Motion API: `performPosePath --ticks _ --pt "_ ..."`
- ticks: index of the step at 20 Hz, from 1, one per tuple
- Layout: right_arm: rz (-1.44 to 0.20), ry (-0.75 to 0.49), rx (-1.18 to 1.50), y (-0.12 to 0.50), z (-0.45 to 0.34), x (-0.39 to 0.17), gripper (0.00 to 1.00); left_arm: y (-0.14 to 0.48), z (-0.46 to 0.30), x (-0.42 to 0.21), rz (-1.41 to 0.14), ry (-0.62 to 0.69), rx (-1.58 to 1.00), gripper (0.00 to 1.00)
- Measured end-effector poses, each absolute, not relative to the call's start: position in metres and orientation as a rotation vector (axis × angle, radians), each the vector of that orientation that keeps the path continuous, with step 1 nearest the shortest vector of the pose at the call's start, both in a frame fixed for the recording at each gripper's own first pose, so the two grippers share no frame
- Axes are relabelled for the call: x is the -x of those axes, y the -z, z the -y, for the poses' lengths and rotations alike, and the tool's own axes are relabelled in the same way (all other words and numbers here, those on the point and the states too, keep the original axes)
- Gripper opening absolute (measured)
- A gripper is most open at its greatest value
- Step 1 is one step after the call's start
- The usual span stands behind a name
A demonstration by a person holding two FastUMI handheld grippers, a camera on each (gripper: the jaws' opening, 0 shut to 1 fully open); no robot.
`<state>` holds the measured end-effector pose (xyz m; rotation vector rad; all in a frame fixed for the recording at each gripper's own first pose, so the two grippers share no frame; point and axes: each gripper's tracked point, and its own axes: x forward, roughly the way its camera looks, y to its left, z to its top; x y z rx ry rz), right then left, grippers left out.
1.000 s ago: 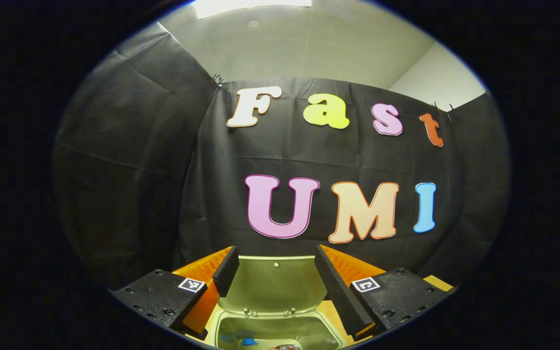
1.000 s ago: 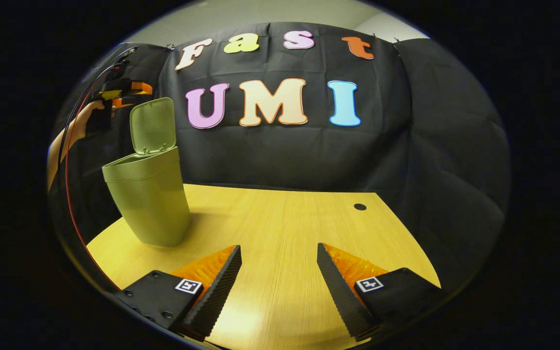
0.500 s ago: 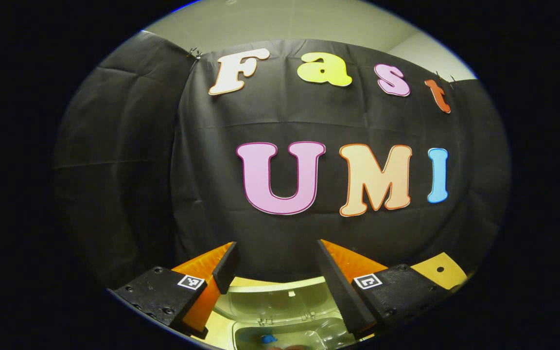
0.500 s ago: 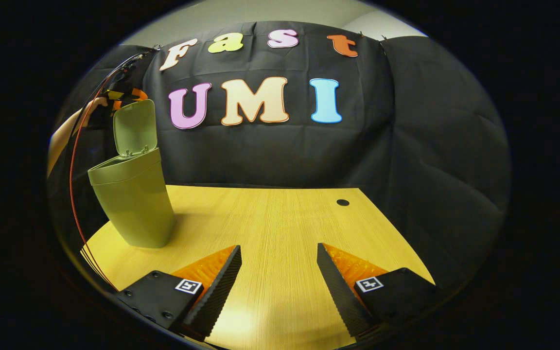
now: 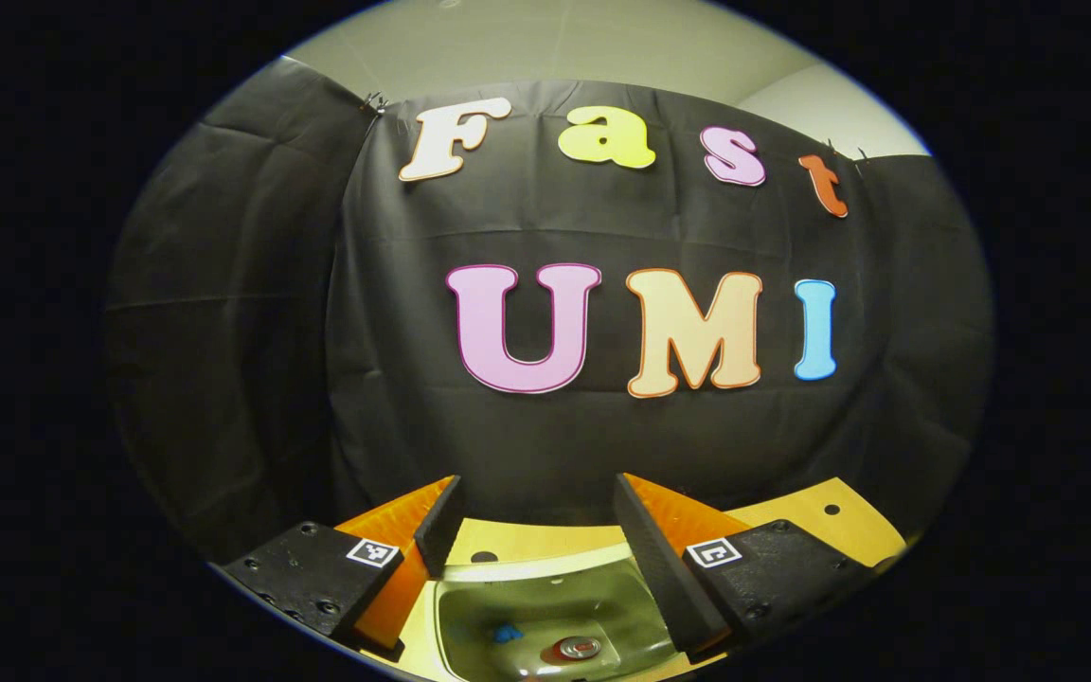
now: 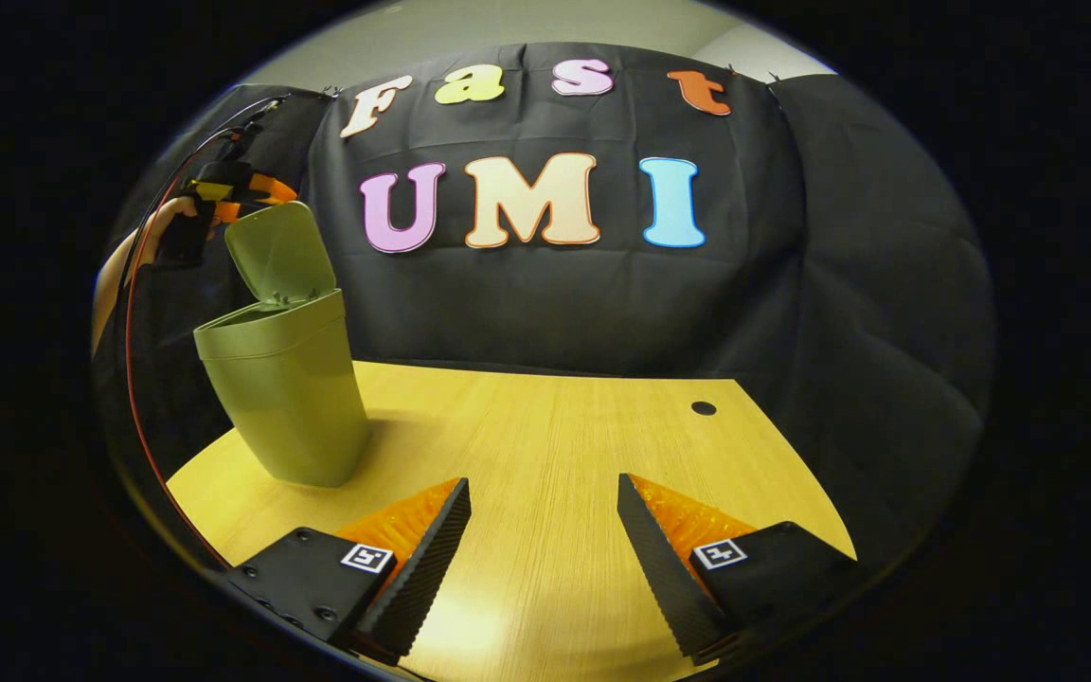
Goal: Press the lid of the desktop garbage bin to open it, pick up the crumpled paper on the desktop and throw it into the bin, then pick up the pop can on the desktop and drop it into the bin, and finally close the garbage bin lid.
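Ridged pads: left tool (image 5: 536,559) gapes empty just behind the lid (image 6: 280,254), placed to push it shut.
Below it: bin (image 6: 285,384) open, pop can (image 5: 580,649) inside.
Right tool (image 6: 544,559): fingers apart, idle above the wooden surface (image 6: 555,445).

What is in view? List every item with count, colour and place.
Plastic desktop garbage bin: one, olive green, left part of table.
Hinged bin lid: one, olive green, raised, tilted over the opening.
Metal pop can: one, red and silver, inside bin.
Small scrap: one, blue, inside bin.
Wooden table: one, yellow, under bin.
Left tongs: open, above bin.
Right tongs: open, over table.
Hand: one, behind lid.
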<state>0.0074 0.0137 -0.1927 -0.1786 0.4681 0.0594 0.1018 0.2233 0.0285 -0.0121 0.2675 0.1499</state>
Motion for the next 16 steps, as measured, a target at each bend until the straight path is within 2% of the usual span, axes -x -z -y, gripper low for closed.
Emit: performPosePath --ticks 8,10,16 --pt "-0.478 -0.106 0.192 0.195 -0.017 -0.003 0.99 0.037 -0.190 -0.047 -0.354 -0.139 0.046 0.92" --pt "-0.477 -0.113 0.198 0.194 -0.017 -0.002 0.99 0.052 -0.183 -0.038 -0.376 -0.128 0.049 0.94" --pt "-0.489 -0.125 0.216 0.198 -0.019 0.003 0.99 0.075 -0.180 -0.033 -0.395 -0.134 0.048 0.94"
